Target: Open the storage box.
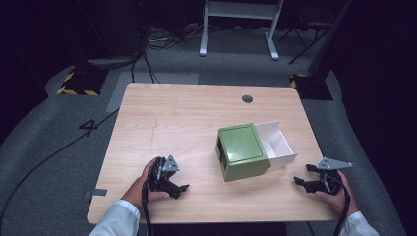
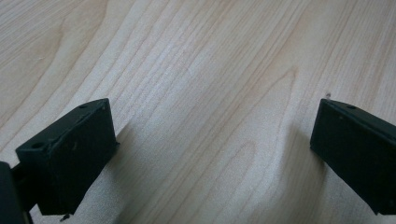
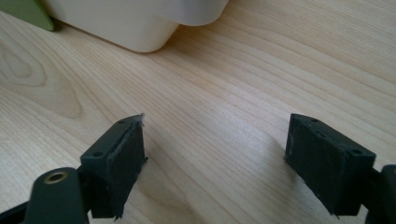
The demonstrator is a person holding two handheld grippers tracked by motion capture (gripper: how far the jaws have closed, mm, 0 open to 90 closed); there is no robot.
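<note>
1. Drawer box [image 1: 243, 152]: this green box sits right of the table's middle, between my two grippers but touching neither. Its white drawer [image 1: 278, 142] is pulled partly out toward the far right. The shell looks like smooth, hard plastic, square-edged, with a raised panel on the lid; the drawer [image 3: 135, 23] is glossy white with rounded corners.

2. Table [image 1: 172, 118]: pale wood grain, matt, flat, with a small dark round hole [image 1: 247, 99] near the far edge.

3. Left gripper [image 1: 178, 189]: I hold it near the front edge, well apart from the box. Its jaws stand wide apart over bare wood with nothing between them.

4. Right gripper [image 1: 304, 176]: it rests near the front right corner, near the drawer's corner but not touching. Its jaws are also spread wide and hold nothing; the pads look rubbery and a little frayed at the edges.

5. Step in hand, as I judge it: nothing is gripped, so I am poised before an approach. Next I would likely steady the shell with the left and push the drawer with the right, squarely so it won't jam.
</note>
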